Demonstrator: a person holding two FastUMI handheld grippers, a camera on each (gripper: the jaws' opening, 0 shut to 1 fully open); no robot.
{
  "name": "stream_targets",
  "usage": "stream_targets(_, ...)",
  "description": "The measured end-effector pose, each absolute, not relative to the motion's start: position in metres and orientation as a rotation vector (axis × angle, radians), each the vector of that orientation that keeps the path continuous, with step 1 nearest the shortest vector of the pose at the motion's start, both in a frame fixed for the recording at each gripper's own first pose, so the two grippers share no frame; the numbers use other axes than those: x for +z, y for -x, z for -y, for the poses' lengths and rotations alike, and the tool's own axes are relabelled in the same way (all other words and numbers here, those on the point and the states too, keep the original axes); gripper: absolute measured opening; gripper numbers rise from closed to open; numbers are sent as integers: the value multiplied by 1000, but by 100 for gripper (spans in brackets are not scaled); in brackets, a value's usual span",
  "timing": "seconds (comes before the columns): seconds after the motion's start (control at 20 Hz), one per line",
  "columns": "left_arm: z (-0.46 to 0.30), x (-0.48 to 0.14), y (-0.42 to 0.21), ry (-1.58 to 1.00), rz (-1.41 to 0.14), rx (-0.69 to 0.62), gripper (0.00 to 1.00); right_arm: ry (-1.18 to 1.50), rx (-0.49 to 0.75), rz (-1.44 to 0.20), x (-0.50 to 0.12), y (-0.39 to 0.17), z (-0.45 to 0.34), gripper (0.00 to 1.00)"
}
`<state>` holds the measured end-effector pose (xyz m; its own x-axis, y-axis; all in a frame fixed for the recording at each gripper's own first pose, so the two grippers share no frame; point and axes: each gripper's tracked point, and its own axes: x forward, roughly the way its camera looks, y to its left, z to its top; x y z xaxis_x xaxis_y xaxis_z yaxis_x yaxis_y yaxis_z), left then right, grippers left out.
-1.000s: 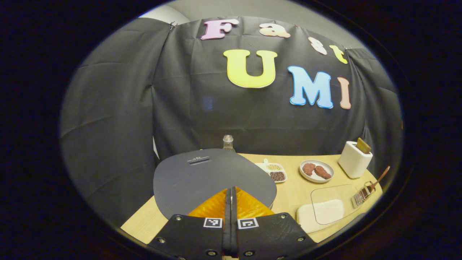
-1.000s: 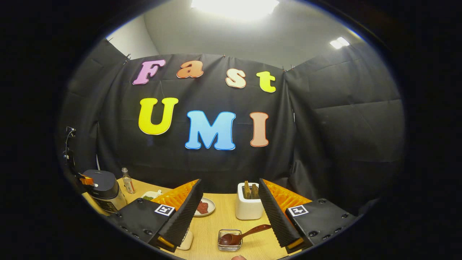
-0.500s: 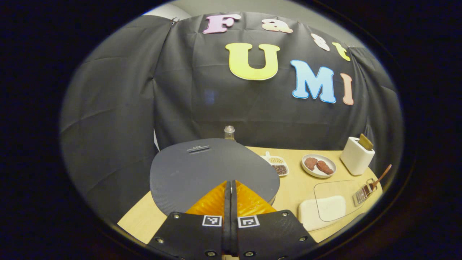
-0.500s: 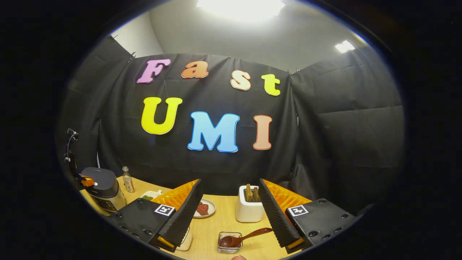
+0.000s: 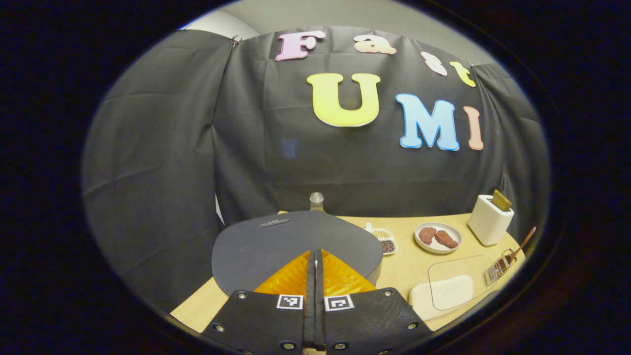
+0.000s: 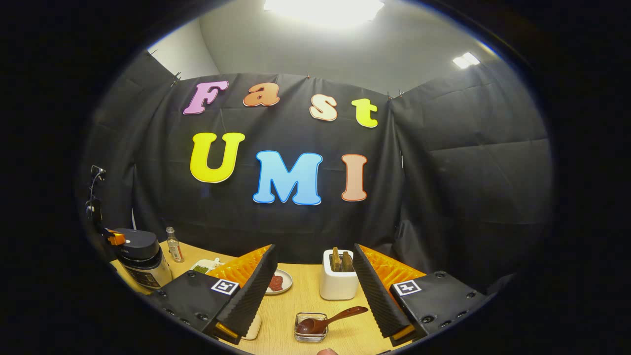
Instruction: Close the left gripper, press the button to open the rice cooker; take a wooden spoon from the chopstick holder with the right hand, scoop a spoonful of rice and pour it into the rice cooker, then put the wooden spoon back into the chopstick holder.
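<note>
Since half a second ago the left gripper (image 5: 315, 256) has tipped slightly, so the rice cooker (image 5: 296, 244) lid sits a little lower and flatter in the left gripper view; the right gripper (image 6: 313, 281) has barely shifted. Left jaws are pressed together with nothing between them, poised over the near edge of the dark lid, which is down. Right jaws stand wide apart, above the table (image 6: 296, 305), framing the white chopstick holder (image 6: 337, 283) with wooden pieces standing in it. A wooden spoon (image 6: 328, 321) rests with its bowl in a small glass dish (image 6: 310, 328) just in front of the holder, handle angled up to the right. Open tabletop lies between the dish, the holder and a plate (image 6: 281, 283). In the right gripper view the rice cooker shows side-on at the table's far left edge, the other gripper's tips touching its lid front, a small bottle (image 6: 172, 245) beside it. From the left gripper view come a clear lid over a white block (image 5: 443, 291) and a divided tray (image 5: 382, 239) of grains.
</note>
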<state>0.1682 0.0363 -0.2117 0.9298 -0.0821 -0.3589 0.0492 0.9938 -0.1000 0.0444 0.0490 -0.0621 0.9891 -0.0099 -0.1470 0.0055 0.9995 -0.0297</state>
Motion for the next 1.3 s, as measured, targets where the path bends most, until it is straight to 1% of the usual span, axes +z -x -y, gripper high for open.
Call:
stream_targets(0.25,-61,-153,-187,95,-251,-7,1,27,-11,-147,-62,-41,-42,98)
stream_targets(0.3,-68,-140,-190,86,-228,11,0,25,-10,-152,-64,-41,-42,97)
stream_targets(0.35,-75,-126,-189,76,-204,30,1,20,-7,-160,-68,-41,-42,98)
stream_targets(0.4,-81,-109,-189,69,-171,46,0,13,-3,-168,-71,-41,-42,98)
stream_targets(0.45,-88,-90,-187,66,-131,59,1,7,-2,-175,-74,-40,-42,98)
stream_targets(0.55,-88,-61,-182,84,-79,64,0,-1,-1,-190,-81,-40,-40,98)
stream_targets(0.85,-86,1,-149,79,51,79,90,-14,-46,-216,-109,-55,-17,97)
stream_targets(1.1,-82,37,-113,54,117,63,91,-63,-65,-287,-153,-70,-3,98)
stream_targets(1.3,-92,45,-93,21,128,93,90,-124,-99,-355,-188,-80,7,97)
